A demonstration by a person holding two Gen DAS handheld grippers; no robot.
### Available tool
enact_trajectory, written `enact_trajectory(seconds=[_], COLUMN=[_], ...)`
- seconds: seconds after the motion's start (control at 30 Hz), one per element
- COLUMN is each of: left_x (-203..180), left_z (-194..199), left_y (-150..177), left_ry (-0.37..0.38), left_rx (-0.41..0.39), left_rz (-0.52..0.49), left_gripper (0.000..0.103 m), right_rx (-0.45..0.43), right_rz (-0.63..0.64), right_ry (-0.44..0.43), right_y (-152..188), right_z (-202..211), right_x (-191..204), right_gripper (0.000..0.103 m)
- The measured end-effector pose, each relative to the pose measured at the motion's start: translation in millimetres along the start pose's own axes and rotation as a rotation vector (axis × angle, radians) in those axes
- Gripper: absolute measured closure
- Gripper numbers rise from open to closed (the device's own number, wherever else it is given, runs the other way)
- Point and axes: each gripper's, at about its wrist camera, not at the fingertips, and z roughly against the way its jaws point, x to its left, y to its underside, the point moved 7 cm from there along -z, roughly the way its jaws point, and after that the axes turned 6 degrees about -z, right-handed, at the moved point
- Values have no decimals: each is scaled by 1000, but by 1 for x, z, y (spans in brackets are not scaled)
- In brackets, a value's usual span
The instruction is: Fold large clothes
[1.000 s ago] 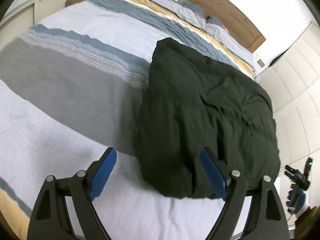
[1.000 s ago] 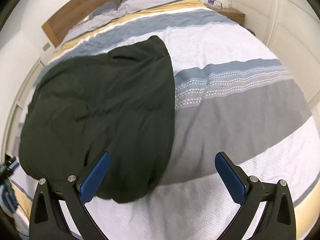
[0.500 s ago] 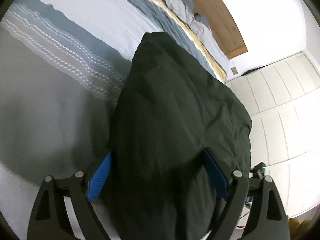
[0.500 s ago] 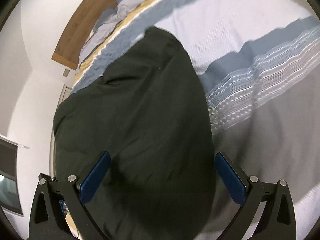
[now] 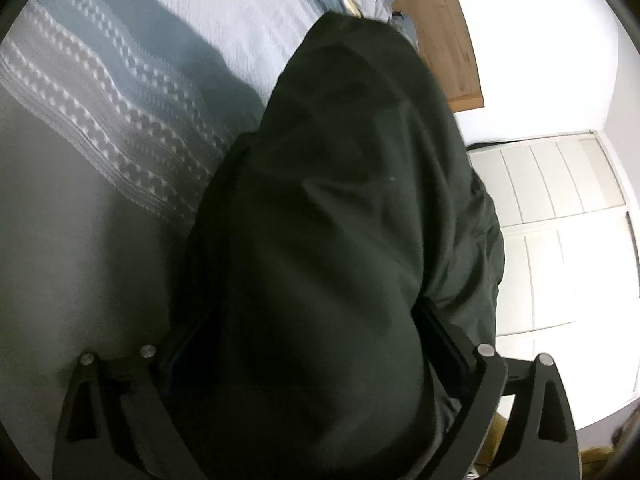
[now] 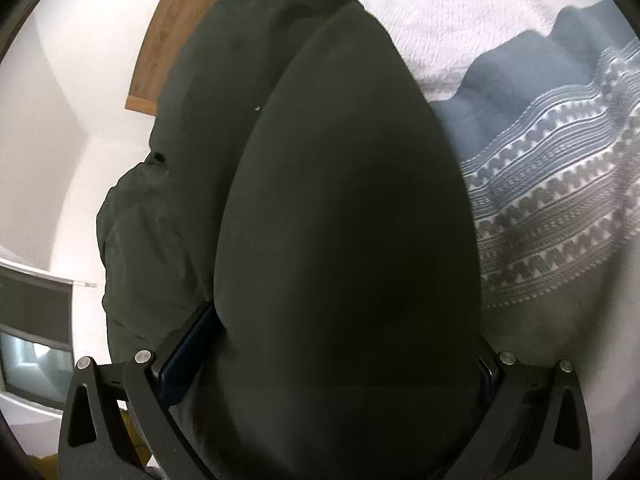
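Dark green padded jacket (image 5: 328, 240) lies on striped bedspread (image 5: 100, 120), near the wooden headboard (image 5: 444, 28). Left gripper (image 5: 316, 344) jaws spread wide and opening, jacket's near end bulging between them. Right gripper (image 6: 340, 344) jaws also spread wide, jacket filling the gap; whether its pads press the fabric cannot be told.

Garment (image 5: 328, 240) on bed (image 5: 100, 140); headboard (image 5: 444, 28) behind garment.

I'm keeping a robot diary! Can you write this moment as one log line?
step: reaching for fold | item: dark green garment on striped bedspread | left gripper: jaws opening, garment between | right gripper: jaws wide, garment between
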Motion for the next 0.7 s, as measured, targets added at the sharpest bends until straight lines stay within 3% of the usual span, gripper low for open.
enact_trajectory(seconds=[0.2,0.6,0.7], left_x=[-7,-21,-25], left_z=[-20,-44,-48], left_y=[0,4,4], left_ry=[1,-122,-149], left_rx=[54,73,53], left_rz=[-7,-20,-26], left_gripper=[0,0,6], right_rx=[21,56,63], right_rz=[-1,-19,1], right_ry=[-48,-30,-19], right_y=[0,3,7], right_z=[-13,-26,-31], right_x=[-2,-6,1], right_gripper=[1,0,7])
